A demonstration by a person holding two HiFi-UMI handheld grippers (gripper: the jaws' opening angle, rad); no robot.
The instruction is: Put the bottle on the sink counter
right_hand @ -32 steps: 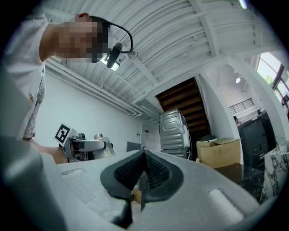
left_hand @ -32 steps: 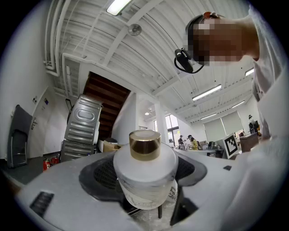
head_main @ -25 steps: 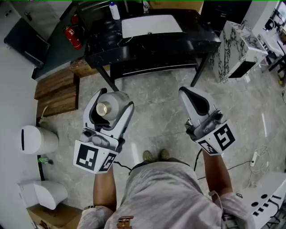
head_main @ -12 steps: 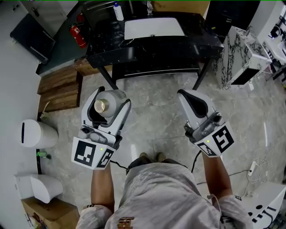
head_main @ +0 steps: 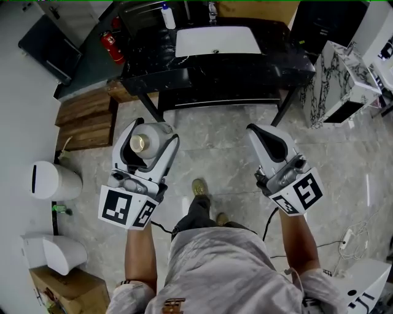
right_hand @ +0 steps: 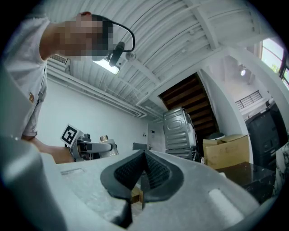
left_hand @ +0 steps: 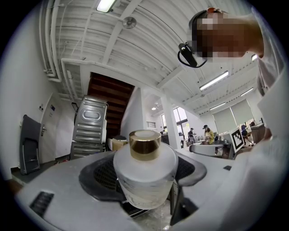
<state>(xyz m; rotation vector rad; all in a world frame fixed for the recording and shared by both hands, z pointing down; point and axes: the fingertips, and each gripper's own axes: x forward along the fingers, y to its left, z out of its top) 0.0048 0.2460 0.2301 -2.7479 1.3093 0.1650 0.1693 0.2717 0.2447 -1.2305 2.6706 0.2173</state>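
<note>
A frosted white bottle (head_main: 150, 140) with a gold cap (left_hand: 144, 144) stands upright between the jaws of my left gripper (head_main: 149, 142), which is shut on it and held above the floor. In the left gripper view the bottle (left_hand: 145, 176) fills the space between both dark pads. My right gripper (head_main: 268, 140) is at the right, jaws shut together with nothing in them (right_hand: 143, 173). The black sink counter (head_main: 156, 67) with its white basin (head_main: 216, 40) lies ahead at the top of the head view.
A white bottle with a blue cap (head_main: 167, 17) stands on the counter's far left, a faucet (head_main: 212, 11) behind the basin. A red fire extinguisher (head_main: 111, 45), wooden boards (head_main: 86, 116) and a white bin (head_main: 54, 181) are at the left. A marble-pattern unit (head_main: 344, 86) stands right.
The view has shifted: counter and basin sit slightly lower and to the right in frame. One of the person's feet has stepped forward. Both grippers hold as before, the bottle still gripped.
</note>
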